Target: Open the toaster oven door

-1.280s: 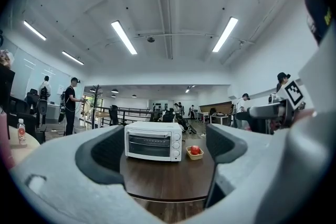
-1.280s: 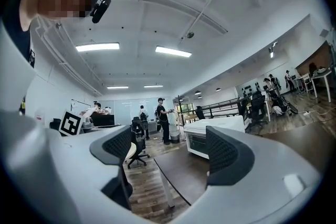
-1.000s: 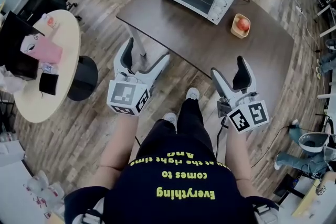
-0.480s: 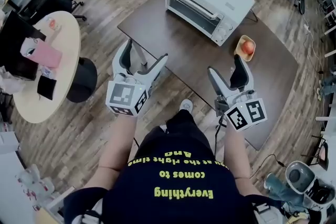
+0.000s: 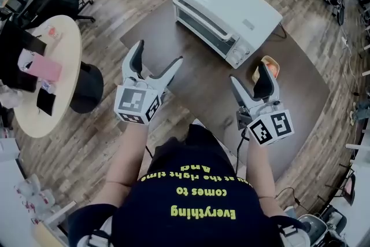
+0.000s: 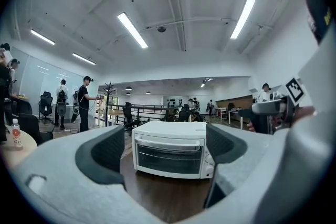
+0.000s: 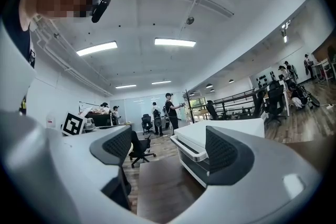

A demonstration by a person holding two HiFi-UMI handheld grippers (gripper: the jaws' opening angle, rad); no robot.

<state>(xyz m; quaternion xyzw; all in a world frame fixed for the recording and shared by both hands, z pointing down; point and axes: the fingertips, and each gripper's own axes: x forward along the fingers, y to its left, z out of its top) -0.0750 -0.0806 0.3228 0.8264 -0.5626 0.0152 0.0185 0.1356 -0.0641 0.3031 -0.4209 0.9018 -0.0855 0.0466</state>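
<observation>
A white toaster oven (image 5: 225,14) stands on the dark brown table (image 5: 202,81), its glass door shut and its handle bar along the door's top edge. In the left gripper view the oven (image 6: 170,149) faces me squarely between the jaws. My left gripper (image 5: 155,63) is open at the table's near left edge, short of the oven. My right gripper (image 5: 250,81) is open over the table, near the oven's knob end. In the right gripper view the oven (image 7: 210,152) shows partly behind the right jaw. Both grippers hold nothing.
A small wooden bowl with a red apple (image 5: 267,70) sits right of the oven, close to the right gripper. A round beige table (image 5: 55,81) with a pink item and dark objects stands at left. Office chairs and people fill the background.
The view has shifted closer to the table, and both grippers have moved forward toward the oven. Both stay open.
</observation>
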